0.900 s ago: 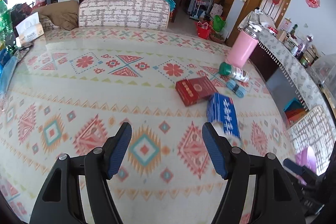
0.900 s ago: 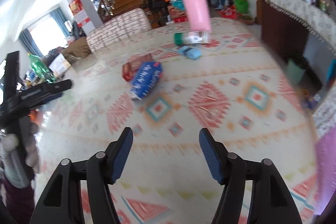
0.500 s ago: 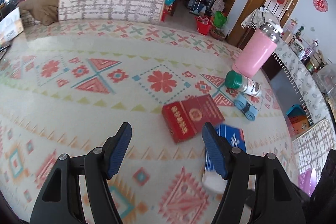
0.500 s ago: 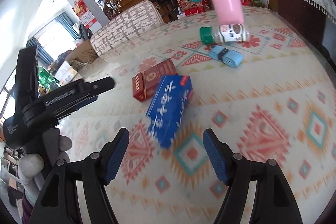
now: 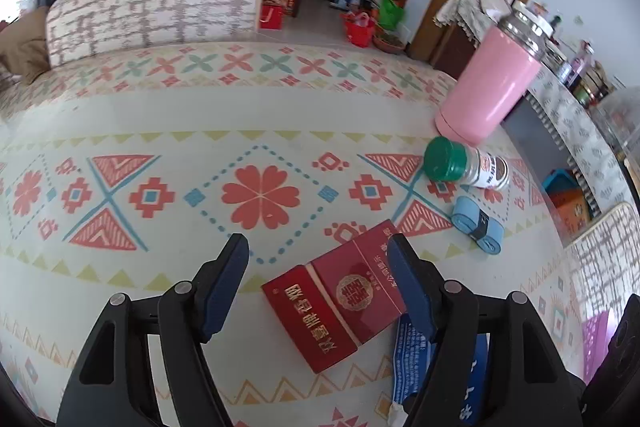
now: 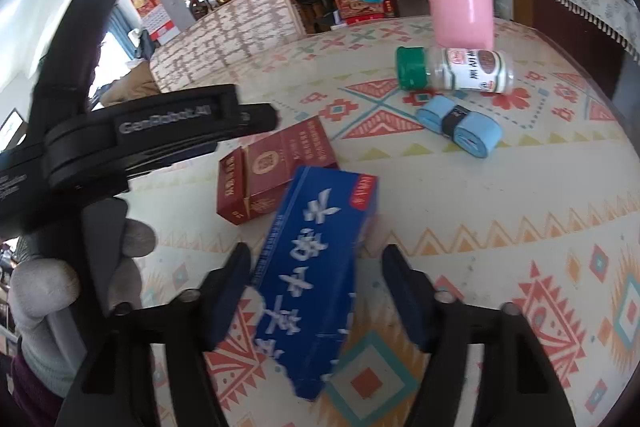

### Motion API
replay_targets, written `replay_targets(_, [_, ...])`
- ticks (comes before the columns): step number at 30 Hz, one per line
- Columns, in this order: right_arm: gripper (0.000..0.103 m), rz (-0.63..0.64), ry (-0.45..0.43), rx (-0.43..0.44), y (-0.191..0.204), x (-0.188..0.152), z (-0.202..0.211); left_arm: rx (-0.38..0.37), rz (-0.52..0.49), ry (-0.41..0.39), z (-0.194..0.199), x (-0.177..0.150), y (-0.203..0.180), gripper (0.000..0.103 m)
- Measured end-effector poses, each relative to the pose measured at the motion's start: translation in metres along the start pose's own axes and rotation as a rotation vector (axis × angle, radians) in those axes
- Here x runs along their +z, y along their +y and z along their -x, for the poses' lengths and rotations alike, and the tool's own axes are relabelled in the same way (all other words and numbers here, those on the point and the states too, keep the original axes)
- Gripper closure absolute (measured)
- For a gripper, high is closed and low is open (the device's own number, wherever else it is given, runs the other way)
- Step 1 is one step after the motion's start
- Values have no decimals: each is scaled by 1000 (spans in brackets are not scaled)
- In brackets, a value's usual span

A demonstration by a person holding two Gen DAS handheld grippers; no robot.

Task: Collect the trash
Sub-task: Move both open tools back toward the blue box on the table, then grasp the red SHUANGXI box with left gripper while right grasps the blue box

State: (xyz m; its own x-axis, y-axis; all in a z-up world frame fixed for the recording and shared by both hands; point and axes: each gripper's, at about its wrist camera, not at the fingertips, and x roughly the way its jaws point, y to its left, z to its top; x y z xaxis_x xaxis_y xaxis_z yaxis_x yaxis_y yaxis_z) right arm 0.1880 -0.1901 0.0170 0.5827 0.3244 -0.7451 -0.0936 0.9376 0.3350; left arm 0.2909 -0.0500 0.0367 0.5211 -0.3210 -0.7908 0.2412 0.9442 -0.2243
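Observation:
A red carton (image 5: 336, 303) lies flat on the patterned tablecloth (image 5: 160, 155). My left gripper (image 5: 316, 279) hovers over it with the carton between its jaws, which are opening a little and not pressing on it. A blue carton (image 6: 316, 267) lies tilted against the red carton (image 6: 276, 163). My right gripper (image 6: 318, 287) straddles it while its jaws are closing. The left pad is at the box's edge and a gap remains at the right pad. In the left wrist view the blue carton (image 5: 412, 351) is mostly hidden under the right finger.
A pink tumbler (image 5: 488, 87) stands at the far right, with a green-capped jar (image 5: 468, 167) on its side and a light blue roll (image 5: 478, 225) before it. A gloved hand (image 6: 40, 299) holds the left gripper (image 6: 248, 119). A chair back (image 5: 152, 3) rises behind the table.
Both grippers have moved forward over the table. The red carton now sits between the left jaws and the blue carton between the right jaws, which widened, then narrowed.

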Motion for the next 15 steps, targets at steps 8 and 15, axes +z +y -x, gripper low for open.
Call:
replay_targets(8, [50,-11,33,19,-9,-13,14,-44,-89,44,-5,-11,-16,28])
replay_targets(15, [50,-10,57,23,-22,-41,41,-51,-186,82,-9,-27,-36,27])
